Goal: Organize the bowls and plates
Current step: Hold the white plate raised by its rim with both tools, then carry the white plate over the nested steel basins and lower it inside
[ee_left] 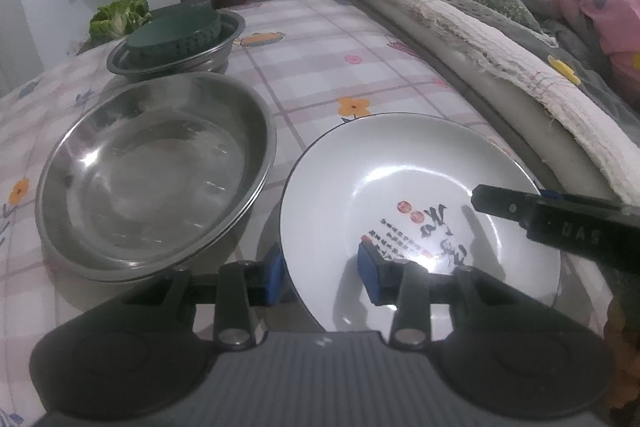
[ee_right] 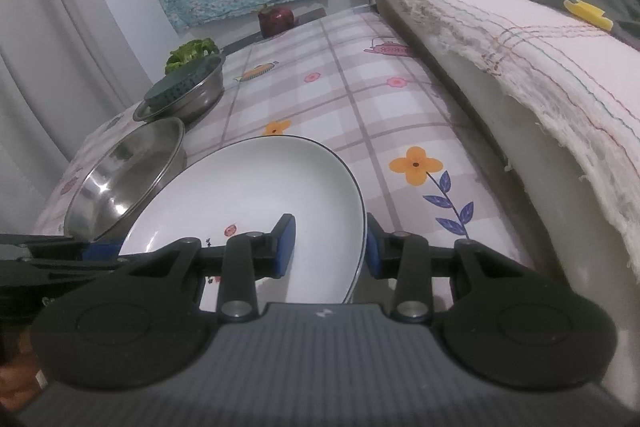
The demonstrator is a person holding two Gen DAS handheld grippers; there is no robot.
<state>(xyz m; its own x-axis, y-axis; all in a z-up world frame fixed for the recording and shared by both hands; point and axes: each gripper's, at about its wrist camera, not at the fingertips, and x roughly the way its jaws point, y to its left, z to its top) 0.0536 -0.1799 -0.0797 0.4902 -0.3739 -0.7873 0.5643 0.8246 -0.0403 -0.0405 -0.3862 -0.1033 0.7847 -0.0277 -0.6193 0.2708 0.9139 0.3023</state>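
The white plate sits between both grippers' parted jaws, left gripper and right gripper each straddling its rim without clamping.

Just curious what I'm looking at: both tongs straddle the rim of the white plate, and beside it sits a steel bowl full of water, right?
Almost. The steel bowl beside the white plate is empty, as the left wrist view shows.

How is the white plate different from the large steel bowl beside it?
The white plate is glazed ceramic with a dark rim line and printed writing; the large steel bowl is bare, reflective metal. The plate is shallow, the bowl deeper. Fingers of both grippers straddle the plate's rim; nothing holds the bowl. Both are round, empty and near each other on the flowered tablecloth.
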